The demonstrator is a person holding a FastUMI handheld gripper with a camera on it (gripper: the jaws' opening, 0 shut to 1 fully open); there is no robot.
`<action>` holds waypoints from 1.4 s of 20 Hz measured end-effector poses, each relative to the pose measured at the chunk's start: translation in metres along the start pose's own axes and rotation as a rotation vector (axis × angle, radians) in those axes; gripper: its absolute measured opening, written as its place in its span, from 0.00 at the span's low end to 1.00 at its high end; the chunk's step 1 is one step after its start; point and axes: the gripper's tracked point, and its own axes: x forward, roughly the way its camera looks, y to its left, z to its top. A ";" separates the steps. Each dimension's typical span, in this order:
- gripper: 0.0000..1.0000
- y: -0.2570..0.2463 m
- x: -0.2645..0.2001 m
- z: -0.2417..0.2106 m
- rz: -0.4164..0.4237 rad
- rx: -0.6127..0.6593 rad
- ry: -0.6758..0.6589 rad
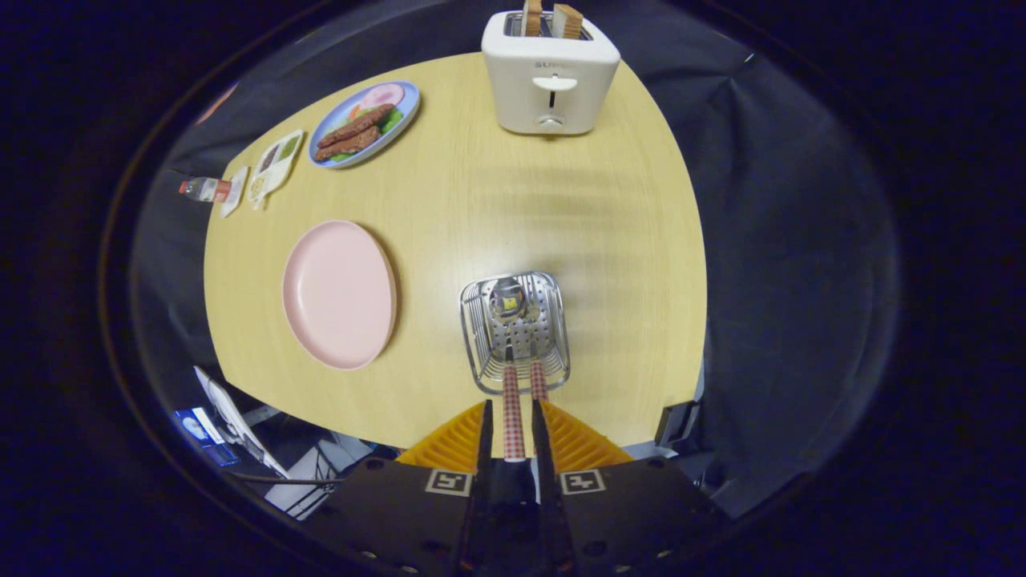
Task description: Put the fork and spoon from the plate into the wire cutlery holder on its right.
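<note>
At the bottom centre of the frame, the hand-held two-finger gripper (510, 437) has a dark matte body with small round screws along its lower edge. Two square black-and-white fiducial markers sit on its top face, and ribbed wedge-shaped panels flank its two narrow fingers.

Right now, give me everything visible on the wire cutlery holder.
The wire cutlery holder is a shiny metal basket with a rounded-square wire rim, wire sides and what looks like a perforated floor. It stands upright on the wooden table, right of the empty pink plate, apart from it. Two red-checked handles stick out over its near rim; a spoon bowl shows inside. The gripper is closed on the longer handle.
</note>
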 end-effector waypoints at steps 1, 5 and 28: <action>0.33 -0.001 -0.001 0.003 -0.005 -0.009 -0.029; 0.43 0.008 -0.014 0.015 0.027 -0.041 -0.131; 0.92 0.068 -0.249 0.025 0.099 -0.013 -1.440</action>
